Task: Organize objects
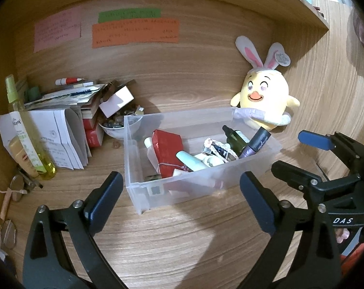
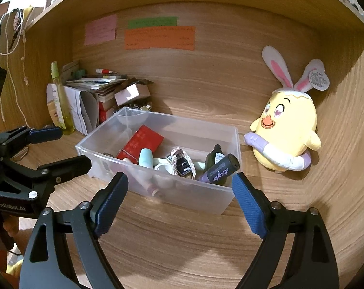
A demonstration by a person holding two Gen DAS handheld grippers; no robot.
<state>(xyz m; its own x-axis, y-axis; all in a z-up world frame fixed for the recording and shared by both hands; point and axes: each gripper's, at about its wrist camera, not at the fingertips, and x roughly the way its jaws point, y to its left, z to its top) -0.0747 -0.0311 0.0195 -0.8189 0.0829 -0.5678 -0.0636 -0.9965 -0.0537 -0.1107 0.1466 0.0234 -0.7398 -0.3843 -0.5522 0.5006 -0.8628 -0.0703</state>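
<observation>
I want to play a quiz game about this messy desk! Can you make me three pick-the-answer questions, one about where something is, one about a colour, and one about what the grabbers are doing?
1. Where is the yellow chick toy?
A. inside the clear box
B. on the desk beside the clear box
C. on the paper pile

2. What colour is the long note under the green note on the back wall?
A. orange
B. blue
C. white

3. What is the right hand-held gripper doing?
A. squeezing a bottle
B. shut on nothing
C. open, holding nothing

Answers:
1 B, it sits on the wood, outside the clear box.
2 A, the strip is orange.
3 C, its fingers stand wide apart with nothing between them.
</observation>
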